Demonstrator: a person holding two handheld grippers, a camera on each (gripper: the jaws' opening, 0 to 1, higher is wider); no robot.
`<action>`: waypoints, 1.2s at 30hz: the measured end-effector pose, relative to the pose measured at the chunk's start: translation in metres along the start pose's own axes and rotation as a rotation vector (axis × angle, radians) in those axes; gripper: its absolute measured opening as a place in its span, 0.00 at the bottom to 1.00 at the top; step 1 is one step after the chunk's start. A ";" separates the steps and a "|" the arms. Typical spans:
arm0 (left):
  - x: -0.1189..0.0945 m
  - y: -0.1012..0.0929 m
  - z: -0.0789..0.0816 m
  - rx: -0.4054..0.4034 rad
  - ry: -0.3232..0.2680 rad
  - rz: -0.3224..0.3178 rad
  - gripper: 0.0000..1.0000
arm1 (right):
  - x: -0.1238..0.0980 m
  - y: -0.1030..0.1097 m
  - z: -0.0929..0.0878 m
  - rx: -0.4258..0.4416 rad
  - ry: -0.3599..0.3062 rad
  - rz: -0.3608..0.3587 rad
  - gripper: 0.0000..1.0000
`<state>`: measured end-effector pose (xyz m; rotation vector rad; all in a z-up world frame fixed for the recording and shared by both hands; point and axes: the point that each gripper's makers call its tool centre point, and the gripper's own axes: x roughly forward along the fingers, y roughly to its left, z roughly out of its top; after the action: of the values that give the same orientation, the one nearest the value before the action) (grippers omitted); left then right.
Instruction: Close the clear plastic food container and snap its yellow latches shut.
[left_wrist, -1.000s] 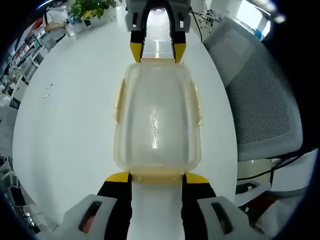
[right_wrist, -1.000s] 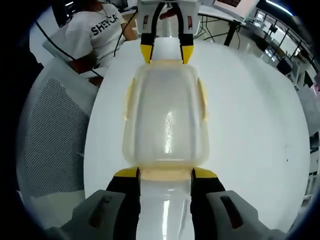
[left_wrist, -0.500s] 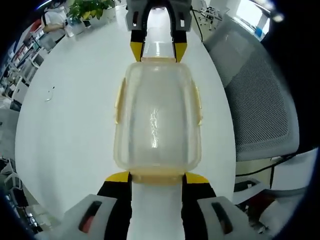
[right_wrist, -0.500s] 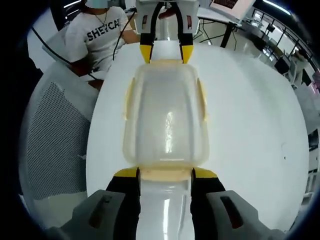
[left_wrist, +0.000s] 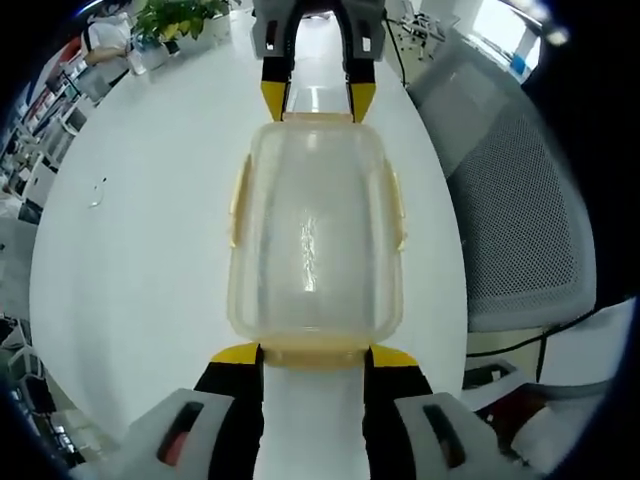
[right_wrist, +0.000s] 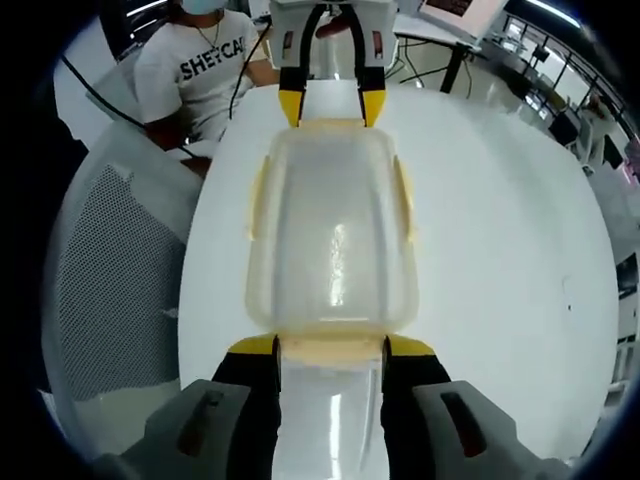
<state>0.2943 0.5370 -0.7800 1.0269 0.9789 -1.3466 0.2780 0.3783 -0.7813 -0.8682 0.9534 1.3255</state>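
The clear plastic food container (left_wrist: 315, 230) (right_wrist: 335, 240) has its lid on and sits lengthwise between my two grippers over the white round table (left_wrist: 130, 250) (right_wrist: 500, 250). Yellow side latches (left_wrist: 238, 205) (right_wrist: 405, 200) lie against its long walls. My left gripper (left_wrist: 315, 352) grips the near end latch, one yellow-tipped jaw at each side of it. My right gripper (right_wrist: 332, 345) holds the opposite end latch the same way. Each gripper appears at the far end in the other's view: the right gripper (left_wrist: 317, 100), the left gripper (right_wrist: 332, 105).
A grey mesh office chair (left_wrist: 520, 200) (right_wrist: 110, 270) stands close to the table's edge. A person in a white printed T-shirt (right_wrist: 200, 70) sits beyond the table. A potted plant (left_wrist: 180, 15) stands at the far rim, and a small object (left_wrist: 97, 185) lies on the tabletop.
The table and chair have shifted slightly behind the container, while the container and both grippers keep the same places relative to each other. Both grips are unchanged.
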 end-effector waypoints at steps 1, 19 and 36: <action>0.000 0.000 0.002 0.000 -0.001 -0.002 0.33 | -0.002 0.000 -0.002 0.001 0.002 0.001 0.35; 0.012 0.000 0.054 0.020 -0.017 -0.011 0.33 | -0.023 0.003 -0.051 0.032 0.016 -0.011 0.35; 0.027 -0.004 0.103 0.025 -0.028 -0.023 0.33 | -0.043 0.007 -0.099 0.051 0.030 -0.015 0.35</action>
<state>0.2867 0.4312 -0.7772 1.0157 0.9579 -1.3919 0.2643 0.2709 -0.7791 -0.8565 0.9979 1.2729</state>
